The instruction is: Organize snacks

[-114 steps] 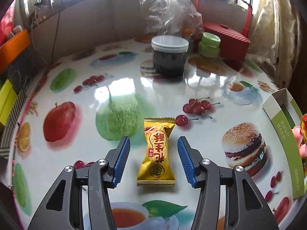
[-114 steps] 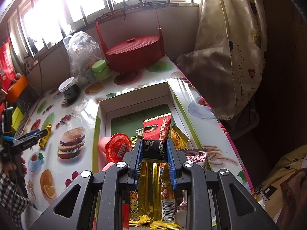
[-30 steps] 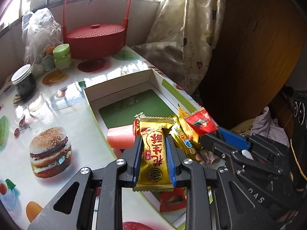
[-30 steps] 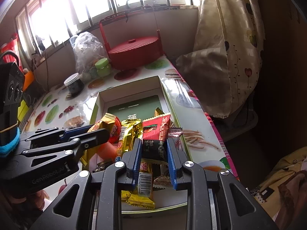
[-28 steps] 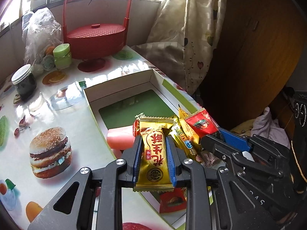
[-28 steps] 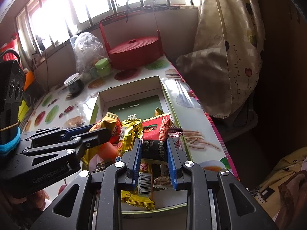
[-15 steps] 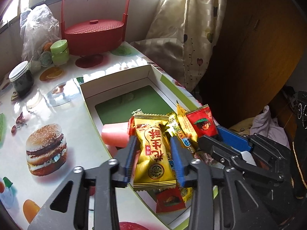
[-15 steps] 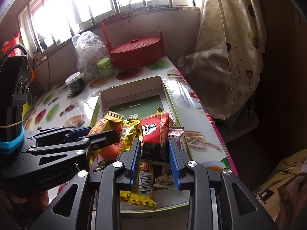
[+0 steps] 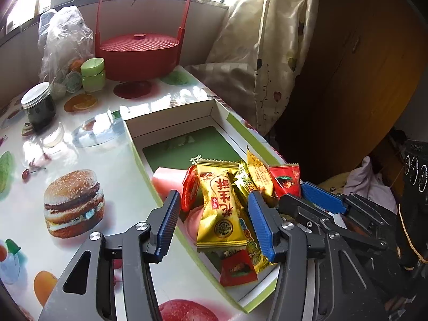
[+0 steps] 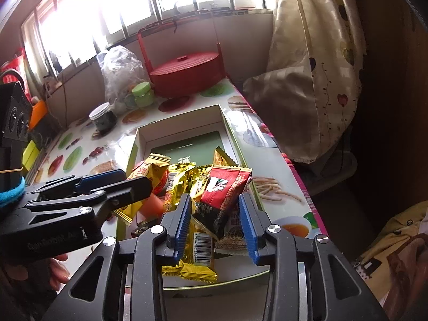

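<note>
Left gripper (image 9: 212, 222): jaws just opening, pads apart and clear of yellow candy pack (image 9: 219, 208), which lies on snack pile in white-green box (image 9: 174, 123) on counter (image 9: 80, 149). Right gripper (image 10: 215, 220): jaws just opening, apart, w/ red-black snack pack (image 10: 222, 195) btwn pads, resting on pile in same box. Grippers side by side over box's near end.

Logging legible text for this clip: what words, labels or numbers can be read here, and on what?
"花生酥": gold snack packet between the left gripper's fingers.
"GenRobot": side of the left gripper, seen from the right wrist view; the letters after it are blurred.
Barcode digits: gold wrapper in the green box, too small to read.
White print: box floor, mostly hidden.
Other wrappers: unreadable.
</note>
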`<state>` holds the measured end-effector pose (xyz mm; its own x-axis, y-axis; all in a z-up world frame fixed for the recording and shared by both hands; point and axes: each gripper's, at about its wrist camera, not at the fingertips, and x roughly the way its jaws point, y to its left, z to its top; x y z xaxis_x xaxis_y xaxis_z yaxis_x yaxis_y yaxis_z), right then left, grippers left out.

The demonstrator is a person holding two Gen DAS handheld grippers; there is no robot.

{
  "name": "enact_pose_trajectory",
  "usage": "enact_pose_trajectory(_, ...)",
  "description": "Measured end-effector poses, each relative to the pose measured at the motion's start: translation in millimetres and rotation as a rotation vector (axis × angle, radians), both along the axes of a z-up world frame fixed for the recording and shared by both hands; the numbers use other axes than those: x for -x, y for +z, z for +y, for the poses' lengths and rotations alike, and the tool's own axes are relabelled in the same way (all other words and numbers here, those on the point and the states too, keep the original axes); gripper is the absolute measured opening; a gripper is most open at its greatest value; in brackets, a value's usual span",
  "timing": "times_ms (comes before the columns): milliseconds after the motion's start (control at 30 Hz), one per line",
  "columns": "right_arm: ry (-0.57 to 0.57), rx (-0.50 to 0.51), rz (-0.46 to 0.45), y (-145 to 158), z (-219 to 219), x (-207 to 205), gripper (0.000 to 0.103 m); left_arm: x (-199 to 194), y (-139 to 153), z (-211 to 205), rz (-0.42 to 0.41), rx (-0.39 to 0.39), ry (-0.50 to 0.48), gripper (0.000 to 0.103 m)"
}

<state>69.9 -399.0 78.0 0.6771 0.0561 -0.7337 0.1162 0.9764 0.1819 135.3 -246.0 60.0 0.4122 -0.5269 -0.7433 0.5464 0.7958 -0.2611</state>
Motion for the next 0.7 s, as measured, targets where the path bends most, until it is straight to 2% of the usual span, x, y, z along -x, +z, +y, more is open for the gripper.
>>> enact_pose_trajectory(267,-0.014,0.012,-0.011,7,8,10,0.039,9,9,21,-0.013,0.037,0.022,0.054)
enact_pose_trajectory(533,-0.032,0.014,-0.015,13,19,26,0.04,29,8,44,-0.039,0.004,0.044,0.054)
enact_pose_trajectory(700,-0.042,0.031,-0.012,13,33,40,0.04,44,-4,58,-0.038,-0.031,0.078,0.054)
